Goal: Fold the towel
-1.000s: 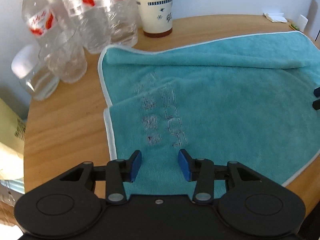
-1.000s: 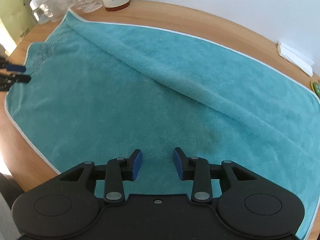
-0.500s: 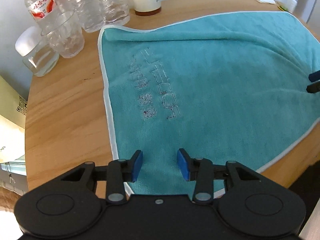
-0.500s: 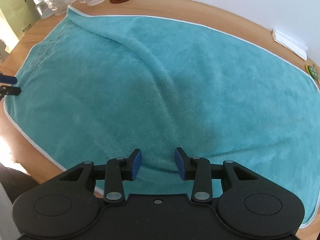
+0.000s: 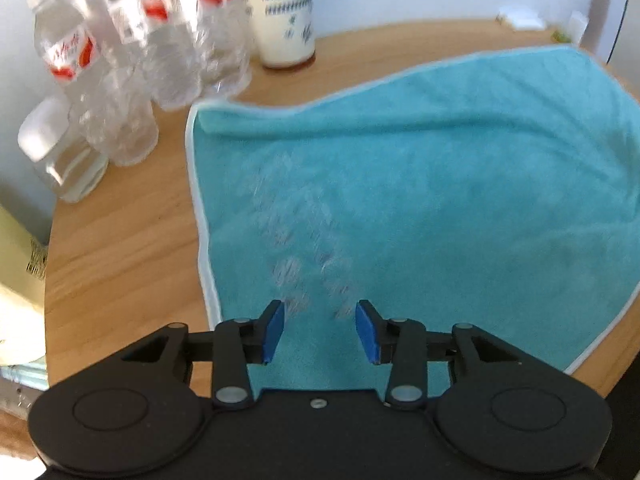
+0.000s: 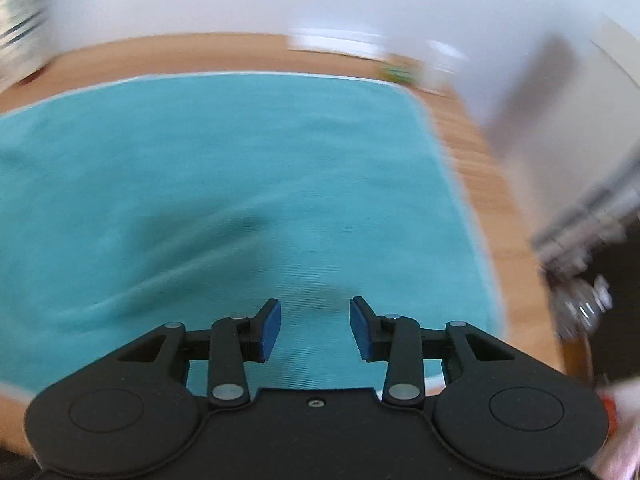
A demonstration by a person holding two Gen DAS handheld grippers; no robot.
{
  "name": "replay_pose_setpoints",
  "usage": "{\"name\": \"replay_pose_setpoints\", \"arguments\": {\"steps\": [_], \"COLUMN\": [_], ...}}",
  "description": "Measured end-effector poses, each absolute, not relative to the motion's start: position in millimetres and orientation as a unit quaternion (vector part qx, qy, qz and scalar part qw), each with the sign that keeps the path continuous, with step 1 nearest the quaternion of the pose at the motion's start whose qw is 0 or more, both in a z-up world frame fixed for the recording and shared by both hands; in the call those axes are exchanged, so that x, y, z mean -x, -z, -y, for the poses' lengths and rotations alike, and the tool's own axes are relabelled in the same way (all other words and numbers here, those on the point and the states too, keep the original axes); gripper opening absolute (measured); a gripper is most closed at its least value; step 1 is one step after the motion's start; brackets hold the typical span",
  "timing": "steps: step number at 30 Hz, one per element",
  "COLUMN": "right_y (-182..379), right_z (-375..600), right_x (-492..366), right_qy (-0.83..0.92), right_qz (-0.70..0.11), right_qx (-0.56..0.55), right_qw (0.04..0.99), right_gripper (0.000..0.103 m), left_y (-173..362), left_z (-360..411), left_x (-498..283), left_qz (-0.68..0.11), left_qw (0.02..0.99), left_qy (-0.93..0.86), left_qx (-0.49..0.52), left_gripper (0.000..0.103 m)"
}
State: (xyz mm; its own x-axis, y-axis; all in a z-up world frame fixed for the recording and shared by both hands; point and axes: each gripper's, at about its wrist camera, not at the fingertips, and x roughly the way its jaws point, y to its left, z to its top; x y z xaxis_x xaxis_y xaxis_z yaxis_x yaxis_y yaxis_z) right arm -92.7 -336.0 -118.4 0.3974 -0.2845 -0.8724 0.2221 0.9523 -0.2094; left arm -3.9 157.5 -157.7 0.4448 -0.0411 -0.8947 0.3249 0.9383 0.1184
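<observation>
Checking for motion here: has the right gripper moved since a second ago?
Yes. The right gripper has swung right: the towel's right edge and bare table now show.

The towel (image 5: 440,200) is teal terry cloth, soft and matt, edged in pale smooth binding. The table (image 5: 120,248) is light wood with a smooth, faintly satin grain. The water bottles (image 5: 168,52) are clear, glossy, crinkled plastic with red paper-like labels.

Bright, soft daylight in both views. The right wrist view is heavily motion-smeared, worst at its edges; the left is mildly blurred, with fisheye bending and dark corners.
</observation>
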Motion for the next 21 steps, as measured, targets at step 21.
{"name": "replay_pose_setpoints", "arguments": {"steps": [21], "right_y": [133], "right_z": [412], "right_x": [121], "right_qy": [0.164], "right_qz": [-0.567], "right_qx": [-0.024], "right_qw": [0.807], "right_gripper": [0.045], "left_y": [155], "left_z": [-151], "left_x": [37], "left_qz": [-0.552], "left_qw": [0.824], "left_qy": [-0.001], "left_qx": [-0.127], "left_gripper": [0.042]}}
